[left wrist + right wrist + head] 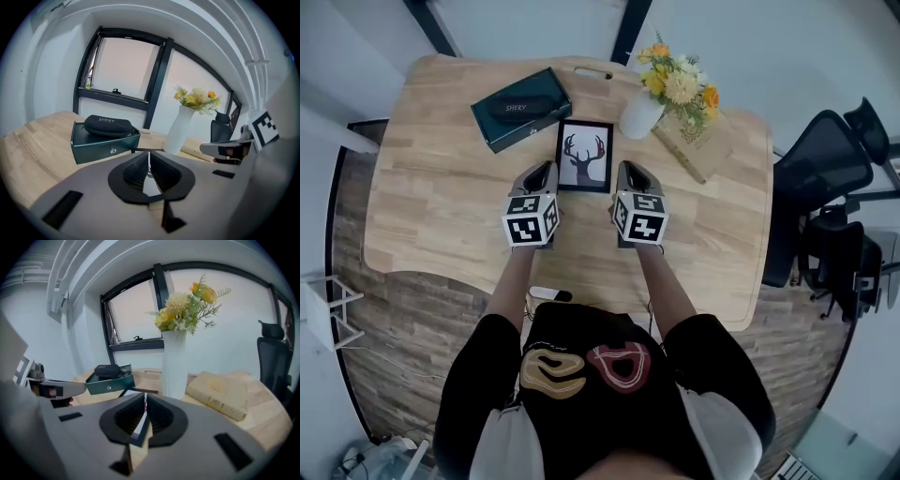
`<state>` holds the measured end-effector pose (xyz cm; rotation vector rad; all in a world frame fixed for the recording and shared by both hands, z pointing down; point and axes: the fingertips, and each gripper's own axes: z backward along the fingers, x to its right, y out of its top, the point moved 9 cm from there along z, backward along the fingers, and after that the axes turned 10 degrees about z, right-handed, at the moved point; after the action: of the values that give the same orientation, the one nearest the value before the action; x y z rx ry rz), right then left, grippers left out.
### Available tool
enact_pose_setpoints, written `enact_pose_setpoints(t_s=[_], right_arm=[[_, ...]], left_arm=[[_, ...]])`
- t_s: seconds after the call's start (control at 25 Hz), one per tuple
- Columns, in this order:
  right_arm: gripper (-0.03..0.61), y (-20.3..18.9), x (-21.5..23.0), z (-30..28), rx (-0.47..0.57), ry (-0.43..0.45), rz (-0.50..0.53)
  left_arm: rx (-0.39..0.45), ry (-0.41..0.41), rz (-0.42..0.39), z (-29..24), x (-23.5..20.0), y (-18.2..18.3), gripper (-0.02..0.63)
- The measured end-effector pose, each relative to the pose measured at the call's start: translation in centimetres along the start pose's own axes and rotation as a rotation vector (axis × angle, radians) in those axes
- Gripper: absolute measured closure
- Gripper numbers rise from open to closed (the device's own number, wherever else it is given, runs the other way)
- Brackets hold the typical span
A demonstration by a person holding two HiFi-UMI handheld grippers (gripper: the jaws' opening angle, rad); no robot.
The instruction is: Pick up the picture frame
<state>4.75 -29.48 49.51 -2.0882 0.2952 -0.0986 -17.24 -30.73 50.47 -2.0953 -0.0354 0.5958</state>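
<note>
The picture frame (584, 156), black-edged with a deer print, is over the middle of the wooden table (431, 216). My left gripper (550, 174) is at its left edge and my right gripper (622, 174) at its right edge, both near the lower corners. In the left gripper view the left gripper (149, 162) is shut, with a thin pale strip of the frame (151, 185) between the pads. In the right gripper view the right gripper (144, 401) is shut on the frame's dark edge (139, 426). Whether the frame rests on the table or hangs just above it I cannot tell.
A dark green box with a black glasses case (521, 108) lies behind the frame to the left. A white vase of yellow flowers (642, 112) stands behind it to the right, beside a tan book (694, 142). A black office chair (825, 187) stands off the table's right edge.
</note>
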Motion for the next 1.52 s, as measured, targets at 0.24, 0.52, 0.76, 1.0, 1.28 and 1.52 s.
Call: enact_pose_setpoints(t_s=[0.24,0.52,0.76,1.0,1.28,1.52], right_arm=[[0.562,-0.6,0.1,-3.5,-0.065,-0.020,0.039],[0.561,-1.3,0.2,-7.2,-0.122,-0.017,0.021],[0.548,-2.0,0.3,-9.3,-0.153,-0.036,0.011],[0.490,-2.8,0.6,-10.7,-0.172,-0.005,-0.029],[0.454,-3.8,0.7,-12.1,-0.236,0.003,-0.043],[0.451,-4.2,0.6,-13.1,-0.289,0.017,-0.027]], left_arm=[[-0.060,-0.029,-0.007,-3.4,-1.2,0.2,0.591],[-0.101,-0.014,0.006,-6.7,-2.6,0.0,0.591],[-0.144,-0.003,0.033,-8.7,-3.7,-0.8,0.589],[-0.174,0.033,0.052,-9.7,-4.3,-1.3,0.482],[-0.244,0.055,0.052,-11.3,-4.8,-1.7,0.471],[-0.306,0.104,0.053,-11.8,-5.1,-2.4,0.469]])
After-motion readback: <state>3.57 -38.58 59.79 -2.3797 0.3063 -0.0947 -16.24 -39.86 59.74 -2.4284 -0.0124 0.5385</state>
